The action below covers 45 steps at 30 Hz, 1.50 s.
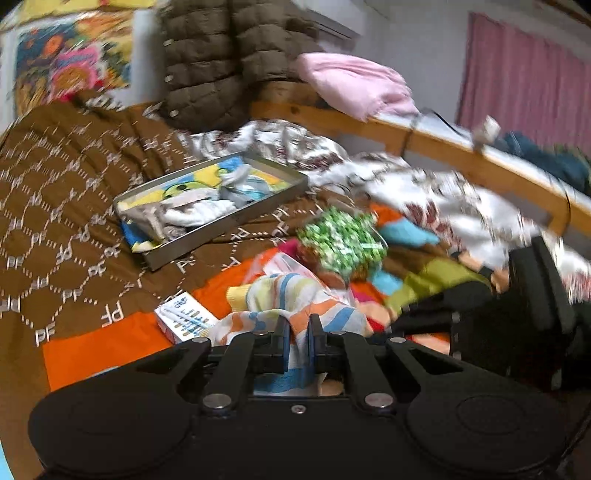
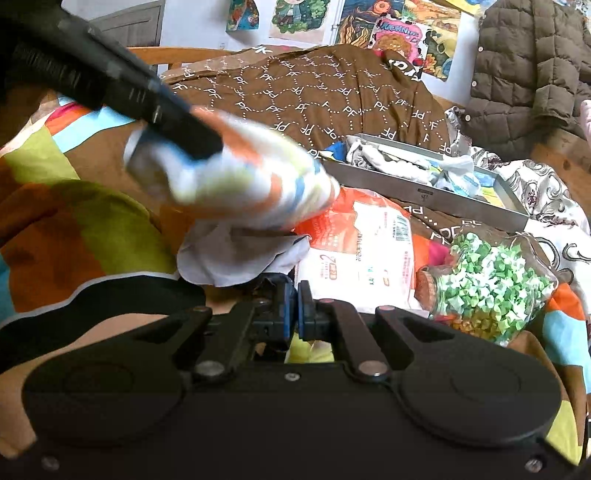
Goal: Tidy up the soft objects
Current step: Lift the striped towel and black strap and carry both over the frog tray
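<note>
Between our left tongs [image 1: 297, 328], drawn nearly together, we hold a striped sock [image 1: 291, 295], its long axis running away from the camera and a little leftward toward the grey tray [image 1: 229, 225]. That tray lies further up the bed on the brown quilt [image 1: 55, 192], toward the headboard end, and already holds pale socks and cloths. The quilt bears a repeated "PF" monogram. Just left of the sock sits a small white carton [image 1: 184, 319]; its print is too blurred to read. A jar of green and white folded stars [image 1: 340, 240] lies right of the sock.

Nearest in the right wrist view, our right tongs [image 2: 293, 308] are fully closed; whether they pinch the pale cloth [image 2: 236, 258] just ahead we cannot tell. The left tongs [image 2: 155, 107] cross above with the sock [image 2: 240, 173] hanging blurred, its free end pointing at the tray [image 2: 424, 195]. We judge the left hand nearer for dropping it in. An orange and white packet [image 2: 362, 240] shows a barcode and small print we cannot read; a wall poster [image 2: 402, 29] reads "MORNING".
</note>
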Motion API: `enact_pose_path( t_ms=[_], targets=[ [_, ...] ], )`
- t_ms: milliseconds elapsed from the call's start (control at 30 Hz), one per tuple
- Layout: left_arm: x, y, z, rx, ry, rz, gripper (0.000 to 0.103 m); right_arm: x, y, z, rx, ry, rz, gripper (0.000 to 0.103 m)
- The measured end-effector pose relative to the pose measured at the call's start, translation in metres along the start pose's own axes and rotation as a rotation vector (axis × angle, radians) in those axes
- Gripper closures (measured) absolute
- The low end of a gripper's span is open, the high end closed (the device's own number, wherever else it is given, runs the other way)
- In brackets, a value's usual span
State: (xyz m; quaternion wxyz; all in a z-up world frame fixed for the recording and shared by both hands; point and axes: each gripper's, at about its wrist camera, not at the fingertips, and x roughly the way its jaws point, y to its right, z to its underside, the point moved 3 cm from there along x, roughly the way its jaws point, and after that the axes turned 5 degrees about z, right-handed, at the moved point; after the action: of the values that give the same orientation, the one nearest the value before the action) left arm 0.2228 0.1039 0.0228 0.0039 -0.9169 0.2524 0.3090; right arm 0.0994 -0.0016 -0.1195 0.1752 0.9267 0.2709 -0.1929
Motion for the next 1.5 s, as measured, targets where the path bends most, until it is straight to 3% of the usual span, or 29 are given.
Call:
enact_pose_path(
  t_ms=[200, 400, 1067, 1367, 1500],
  targets=[
    [-0.003, -0.032, -0.007, -0.163, 0.020, -0.047, 0.093, 0.001, -0.005, -0.002, 0.003, 0.001, -0.004, 0.103],
    [-0.012, -0.046, -0.015, -0.209, 0.066, -0.089, 0.094, 0.001, -0.005, -0.006, 0.013, 0.021, 0.005, 0.103],
    [0.006, -0.028, -0.069, -0.064, 0.165, -0.037, 0.094, -0.033, 0.022, -0.046, -0.002, 0.130, 0.143, 0.103],
    [0.026, -0.040, -0.096, -0.076, 0.227, -0.017, 0.094, -0.023, 0.053, -0.094, -0.058, 0.167, 0.191, 0.103],
    [0.034, -0.045, -0.111, -0.034, 0.252, -0.028, 0.094, -0.016, 0.065, -0.122, -0.084, 0.196, 0.206, 0.103]
  ],
)
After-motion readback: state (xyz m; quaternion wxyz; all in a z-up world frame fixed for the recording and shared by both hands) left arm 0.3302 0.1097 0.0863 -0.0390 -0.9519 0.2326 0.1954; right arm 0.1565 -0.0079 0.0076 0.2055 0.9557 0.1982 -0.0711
